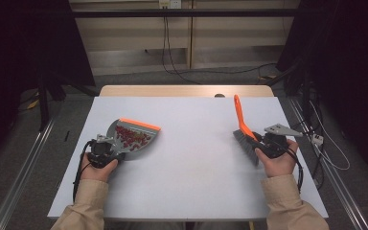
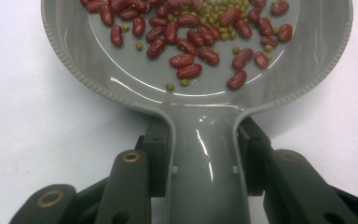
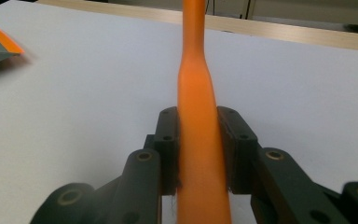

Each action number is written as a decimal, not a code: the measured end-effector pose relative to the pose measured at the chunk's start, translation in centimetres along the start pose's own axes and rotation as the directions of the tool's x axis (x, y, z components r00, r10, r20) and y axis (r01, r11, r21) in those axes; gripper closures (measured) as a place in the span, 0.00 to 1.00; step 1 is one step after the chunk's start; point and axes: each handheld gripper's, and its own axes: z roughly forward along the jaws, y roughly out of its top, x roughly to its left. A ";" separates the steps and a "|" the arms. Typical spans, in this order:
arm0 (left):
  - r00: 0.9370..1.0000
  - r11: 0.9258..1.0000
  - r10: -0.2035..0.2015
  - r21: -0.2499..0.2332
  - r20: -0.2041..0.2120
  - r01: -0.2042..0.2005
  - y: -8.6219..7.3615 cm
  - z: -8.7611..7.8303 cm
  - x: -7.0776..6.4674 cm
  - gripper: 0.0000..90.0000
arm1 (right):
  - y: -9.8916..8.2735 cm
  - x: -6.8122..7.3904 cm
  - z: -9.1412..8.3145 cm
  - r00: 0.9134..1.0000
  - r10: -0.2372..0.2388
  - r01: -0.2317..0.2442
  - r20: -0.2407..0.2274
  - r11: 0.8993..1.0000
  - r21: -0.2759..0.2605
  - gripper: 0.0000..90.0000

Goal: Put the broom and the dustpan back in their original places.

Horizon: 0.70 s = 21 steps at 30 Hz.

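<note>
A grey dustpan [image 1: 133,136] with an orange front lip lies at the left of the white table [image 1: 191,163]. Several red beans [image 2: 186,44] and small green ones lie in its pan [image 2: 200,86]. My left gripper [image 1: 106,148] is shut on the dustpan's grey handle [image 2: 204,172], its pads [image 2: 156,154] pressing both sides. At the right, a brush [image 1: 245,139] with an orange handle [image 3: 196,121] and grey bristles is held by my right gripper [image 1: 263,143], shut on the handle. The handle points toward the table's far edge.
A wooden strip [image 1: 187,91] runs along the table's far edge. Cables [image 1: 172,57] trail on the floor behind. Metal rails [image 1: 24,163] flank the table. White tabletop stretches between dustpan and brush.
</note>
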 end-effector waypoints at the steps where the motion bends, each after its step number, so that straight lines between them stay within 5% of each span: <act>1: 1.000 1.000 -0.004 0.002 -0.003 0.004 0.0 0.0 0.1 0.70 | 0.0 0.0 0.0 1.000 0.000 0.000 0.001 1.000 0.000 0.80; 14: 0.995 0.996 -0.084 -0.034 -0.049 0.082 0.6 0.8 0.5 0.70 | -0.2 -0.8 0.2 1.000 0.012 -0.012 0.024 1.000 0.002 0.80; 21: 0.997 0.996 -0.073 -0.043 -0.022 0.072 0.5 0.8 -0.1 0.68 | -0.5 -1.4 0.4 0.998 0.010 -0.011 0.061 1.000 0.017 0.80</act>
